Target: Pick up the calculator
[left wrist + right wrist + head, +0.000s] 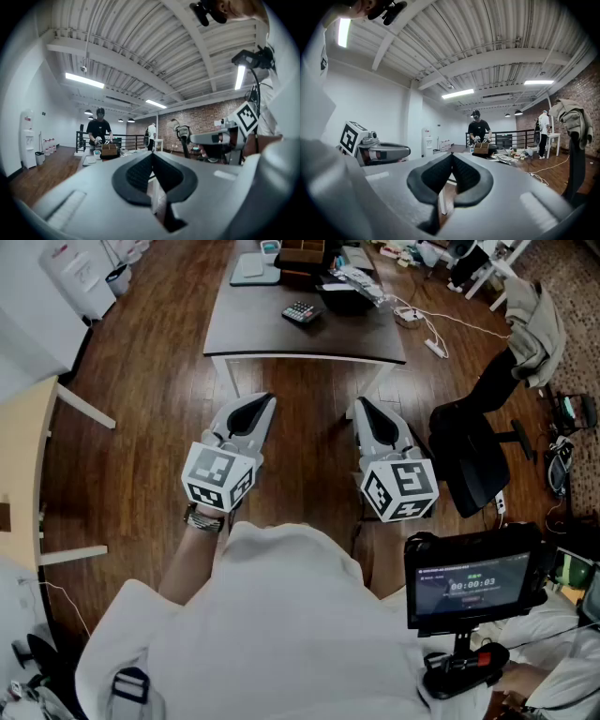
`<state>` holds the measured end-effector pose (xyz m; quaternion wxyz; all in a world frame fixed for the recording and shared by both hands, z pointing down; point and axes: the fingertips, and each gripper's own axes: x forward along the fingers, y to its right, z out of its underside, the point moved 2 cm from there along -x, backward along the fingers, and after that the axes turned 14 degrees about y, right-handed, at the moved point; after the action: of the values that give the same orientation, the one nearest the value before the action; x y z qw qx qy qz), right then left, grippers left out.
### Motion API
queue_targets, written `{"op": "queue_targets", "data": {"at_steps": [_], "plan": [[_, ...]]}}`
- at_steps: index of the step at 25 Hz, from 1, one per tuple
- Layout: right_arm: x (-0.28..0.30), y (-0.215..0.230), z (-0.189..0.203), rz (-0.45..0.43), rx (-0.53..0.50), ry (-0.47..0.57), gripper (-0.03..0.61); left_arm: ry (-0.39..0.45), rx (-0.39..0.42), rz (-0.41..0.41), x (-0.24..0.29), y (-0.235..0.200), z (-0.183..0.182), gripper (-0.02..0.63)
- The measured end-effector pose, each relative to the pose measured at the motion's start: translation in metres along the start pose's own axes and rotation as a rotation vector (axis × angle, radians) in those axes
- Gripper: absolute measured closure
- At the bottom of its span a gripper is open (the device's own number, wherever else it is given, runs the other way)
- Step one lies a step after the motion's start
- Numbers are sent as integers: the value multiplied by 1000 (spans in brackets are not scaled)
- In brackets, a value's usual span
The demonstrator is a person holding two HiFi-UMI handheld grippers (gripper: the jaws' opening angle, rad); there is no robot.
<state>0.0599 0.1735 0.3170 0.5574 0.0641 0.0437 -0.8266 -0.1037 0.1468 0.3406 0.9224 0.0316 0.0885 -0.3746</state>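
Observation:
The calculator, dark with rows of light keys, lies on the dark table near its middle, well ahead of both grippers. My left gripper is held level over the wood floor short of the table's front edge, jaws shut and empty. My right gripper is level beside it, also shut with nothing between its fingers. In the left gripper view the left gripper has its black pads meeting; the right gripper looks the same in its own view. The calculator is not discernible in either gripper view.
A white tray, a brown box and a clutter of cables and small items sit further back on the table. A black office chair stands right. A power strip lies on the floor. A person stands behind the table.

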Motion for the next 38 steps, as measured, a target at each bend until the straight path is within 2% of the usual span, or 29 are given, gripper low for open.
{"op": "queue_targets", "data": {"at_steps": [6,15,25,33,38], "plan": [[0,-14,1,21,4,-7,577,-15,-16,6,-17,-10,12,608],[9,-32,5,43,-1,-16,577,-23,-29,8,-28,-27,9,607],[48,-19,26,28,43,-28,577,-53,-28,-6,-9,-53,26,607],[119,13,33,-23,50,8,577,-44,-5,-42,40,-98,36,608],[156,55,40,-24,65,-9,577,-42,-5,-51,95,-119,38,608]]}}
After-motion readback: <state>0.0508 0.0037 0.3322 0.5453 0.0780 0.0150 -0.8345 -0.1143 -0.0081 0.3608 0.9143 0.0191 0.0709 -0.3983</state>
